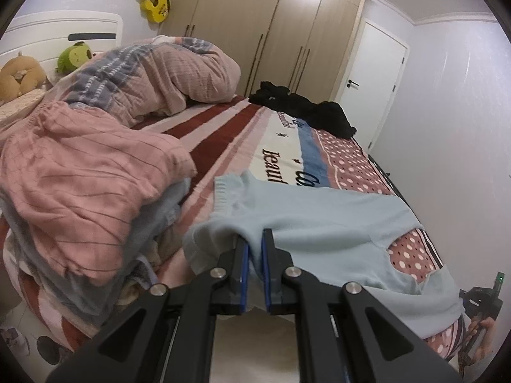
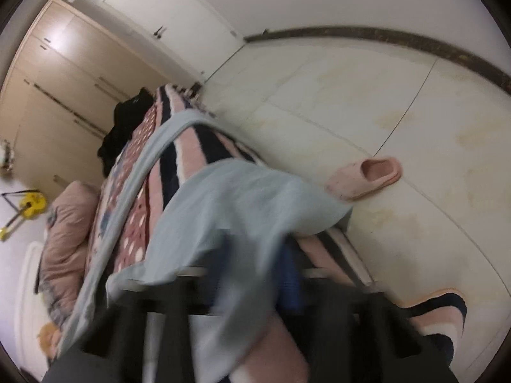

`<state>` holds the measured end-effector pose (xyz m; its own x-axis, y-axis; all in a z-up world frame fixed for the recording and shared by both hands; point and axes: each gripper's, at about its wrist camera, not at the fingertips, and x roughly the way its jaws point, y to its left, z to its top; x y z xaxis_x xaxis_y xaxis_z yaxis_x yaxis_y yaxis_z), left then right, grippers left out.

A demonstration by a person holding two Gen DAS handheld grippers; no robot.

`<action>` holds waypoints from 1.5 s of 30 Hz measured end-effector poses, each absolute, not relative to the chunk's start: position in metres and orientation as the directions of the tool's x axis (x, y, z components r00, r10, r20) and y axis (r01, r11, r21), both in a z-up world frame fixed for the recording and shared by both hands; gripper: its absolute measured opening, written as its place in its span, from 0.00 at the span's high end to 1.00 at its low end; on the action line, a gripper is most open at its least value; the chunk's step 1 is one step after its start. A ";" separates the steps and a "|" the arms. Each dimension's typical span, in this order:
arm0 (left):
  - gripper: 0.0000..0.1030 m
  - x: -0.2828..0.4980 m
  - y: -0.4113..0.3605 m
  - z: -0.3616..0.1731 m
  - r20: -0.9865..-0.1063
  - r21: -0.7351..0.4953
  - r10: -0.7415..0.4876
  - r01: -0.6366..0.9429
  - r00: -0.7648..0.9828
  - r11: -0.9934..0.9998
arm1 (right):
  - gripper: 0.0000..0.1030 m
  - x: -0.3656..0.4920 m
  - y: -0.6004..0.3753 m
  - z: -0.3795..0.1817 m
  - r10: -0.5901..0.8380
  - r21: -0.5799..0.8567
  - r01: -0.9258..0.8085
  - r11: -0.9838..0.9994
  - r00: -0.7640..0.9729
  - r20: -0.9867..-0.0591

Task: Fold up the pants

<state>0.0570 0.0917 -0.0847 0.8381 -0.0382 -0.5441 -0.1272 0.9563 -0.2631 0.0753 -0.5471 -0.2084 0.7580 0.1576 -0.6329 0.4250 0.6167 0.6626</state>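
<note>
We see the left gripper (image 1: 254, 249) pinching an edge of the pale blue soft knit pants (image 1: 325, 223) at lower centre. The right gripper (image 2: 255, 274), blurred, is clamped on the same limp, light cloth; hems suit gripping best.

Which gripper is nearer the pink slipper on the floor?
Right. The right gripper, shut on the light blue pants, sits at the bed edge beside the pink slipper; the left gripper's view shows no slipper.

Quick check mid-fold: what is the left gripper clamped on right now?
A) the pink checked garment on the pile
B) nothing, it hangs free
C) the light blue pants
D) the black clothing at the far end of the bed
C: in the left wrist view the left gripper has its blue pads pinched on a fold of the light blue pants spread on the bed.
</note>
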 end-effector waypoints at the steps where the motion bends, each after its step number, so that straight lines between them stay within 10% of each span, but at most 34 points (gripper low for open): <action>1: 0.95 0.055 0.094 -0.084 -0.541 -0.265 -0.034 -0.132 0.841 0.955 | 0.98 0.071 -0.546 -0.204 0.128 0.658 0.431 0.618 0.770 -0.625; 26: 0.95 0.109 0.086 -0.045 -0.627 -0.122 -0.057 -0.025 0.777 0.992 | 1.00 0.084 -0.525 -0.064 0.043 0.535 0.272 0.800 0.863 -0.503; 39: 0.92 0.255 0.087 -0.095 -0.783 -0.051 0.033 -0.117 0.621 0.992 | 1.00 0.258 -0.525 -0.042 0.002 0.344 0.301 0.889 0.750 -0.662; 45: 0.69 0.291 0.086 -0.121 -0.793 0.015 0.127 -0.190 0.596 0.982 | 0.99 0.308 -0.513 -0.085 -0.018 0.286 0.330 0.900 0.682 -0.731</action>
